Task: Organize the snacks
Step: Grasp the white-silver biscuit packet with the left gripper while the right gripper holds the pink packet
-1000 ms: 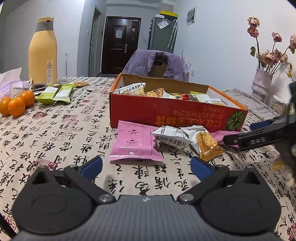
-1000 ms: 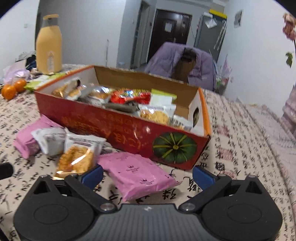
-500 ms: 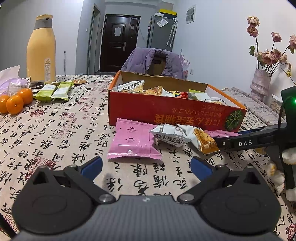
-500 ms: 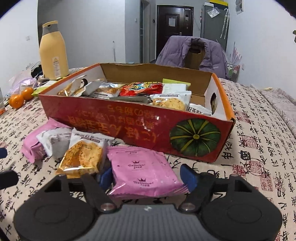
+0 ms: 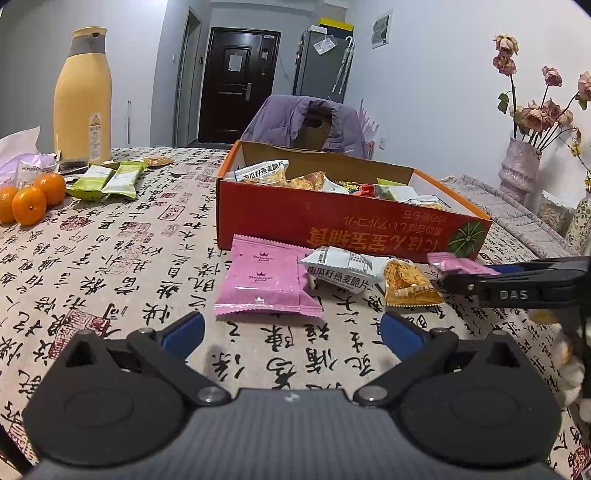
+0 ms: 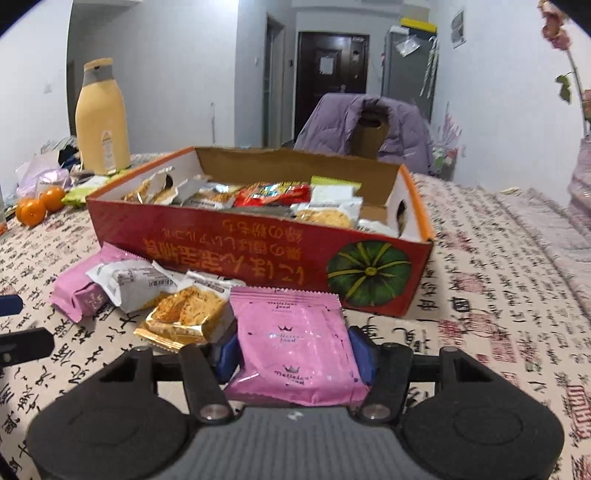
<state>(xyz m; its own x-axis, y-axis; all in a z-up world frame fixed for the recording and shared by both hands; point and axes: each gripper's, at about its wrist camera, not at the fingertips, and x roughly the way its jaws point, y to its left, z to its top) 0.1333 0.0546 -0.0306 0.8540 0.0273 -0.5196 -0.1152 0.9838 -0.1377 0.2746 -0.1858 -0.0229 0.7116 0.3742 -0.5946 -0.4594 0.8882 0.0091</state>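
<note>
Closing its jaws on a glossy pink packet (image 6: 297,341) just before the red cardboard box (image 6: 258,251), the right gripper (image 6: 293,350) is pinching it; crinkly orange (image 6: 186,314) and white (image 6: 131,286) wrappers are crowding its left. Left gripper (image 5: 291,330) is hovering open-fingered.

Room behind the table: plain white walls, dark door at back.

Dark brown door (image 5: 236,79) w/ a paper stuck on it, set in a short hallway; grey fridge (image 5: 323,62) to its right w/ a yellow box on top. Chair (image 5: 314,123) at the table's far side, purple puffer jacket (image 6: 399,122) draped over it. Table covered in a beige calligraphy-print cloth (image 5: 110,258). Vase of dried pink roses (image 5: 521,166) by the right wall. Small framed panel (image 5: 381,24) high on that wall. Light even, cool.
</note>
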